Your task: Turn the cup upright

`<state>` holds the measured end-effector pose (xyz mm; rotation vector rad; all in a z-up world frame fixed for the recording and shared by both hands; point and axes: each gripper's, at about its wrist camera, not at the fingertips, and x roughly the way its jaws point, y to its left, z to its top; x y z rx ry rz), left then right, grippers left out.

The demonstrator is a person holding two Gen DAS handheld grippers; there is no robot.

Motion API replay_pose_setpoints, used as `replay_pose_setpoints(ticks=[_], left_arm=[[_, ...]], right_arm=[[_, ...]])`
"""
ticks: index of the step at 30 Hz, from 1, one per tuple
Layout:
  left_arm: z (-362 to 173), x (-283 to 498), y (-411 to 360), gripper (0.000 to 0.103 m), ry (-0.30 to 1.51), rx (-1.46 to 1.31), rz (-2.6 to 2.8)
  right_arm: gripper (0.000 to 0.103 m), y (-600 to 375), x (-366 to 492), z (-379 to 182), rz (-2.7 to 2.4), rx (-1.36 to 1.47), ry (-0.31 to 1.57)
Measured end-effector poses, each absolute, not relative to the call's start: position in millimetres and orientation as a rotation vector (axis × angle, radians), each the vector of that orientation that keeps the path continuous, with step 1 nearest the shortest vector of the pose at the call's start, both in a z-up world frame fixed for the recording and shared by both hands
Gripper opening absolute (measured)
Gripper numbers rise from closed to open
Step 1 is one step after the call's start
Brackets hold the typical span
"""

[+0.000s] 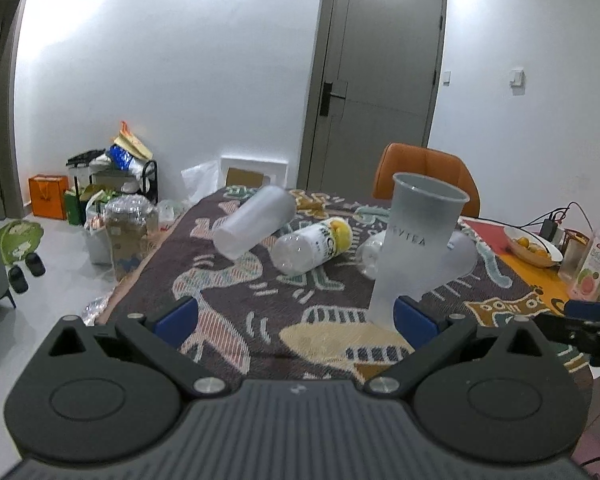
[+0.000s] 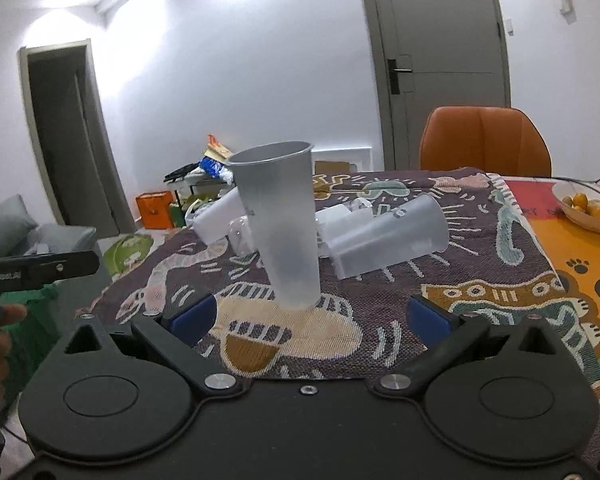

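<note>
Frosted translucent plastic cup, tall and tapered with grey lettering, stands mouth-up on the woven patterned cloth covering the worktop, its narrow base near the front edge. Its inside looks empty. Left claw is spread wide, the cup's base just beside its right blue pad. Right claw is likewise spread, the cup between and beyond its fingers, untouched. Behind lie another frosted cup on its side and a clear plastic bottle with yellow label. A white bowl holds orange fruit.
</note>
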<state>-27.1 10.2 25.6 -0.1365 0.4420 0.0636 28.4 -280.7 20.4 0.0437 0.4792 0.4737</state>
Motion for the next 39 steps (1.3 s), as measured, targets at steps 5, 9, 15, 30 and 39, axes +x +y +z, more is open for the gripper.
replay_pose_setpoints(ticks=[5,9,15,30,39], left_arm=[[25,-30,9,0.103,0.452,-0.111,0.066],[25,-29,6,0.103,0.459,-0.105,0.06],[24,-29,3,0.103,0.465,-0.094,0.05],[25,-30,-2,0.103,0.471,-0.089,0.039],[25,-29,-2,0.103,0.476,-0.09,0.032]], right_arm=[[0.103,-278,27,25,0.488,0.048,0.473],[0.103,-276,28,23,0.499,0.048,0.482],[0.103,-273,27,22,0.507,0.054,0.484],[0.103,-272,25,21,0.504,0.057,0.481],[0.103,-273,26,22,0.499,0.061,0.477]])
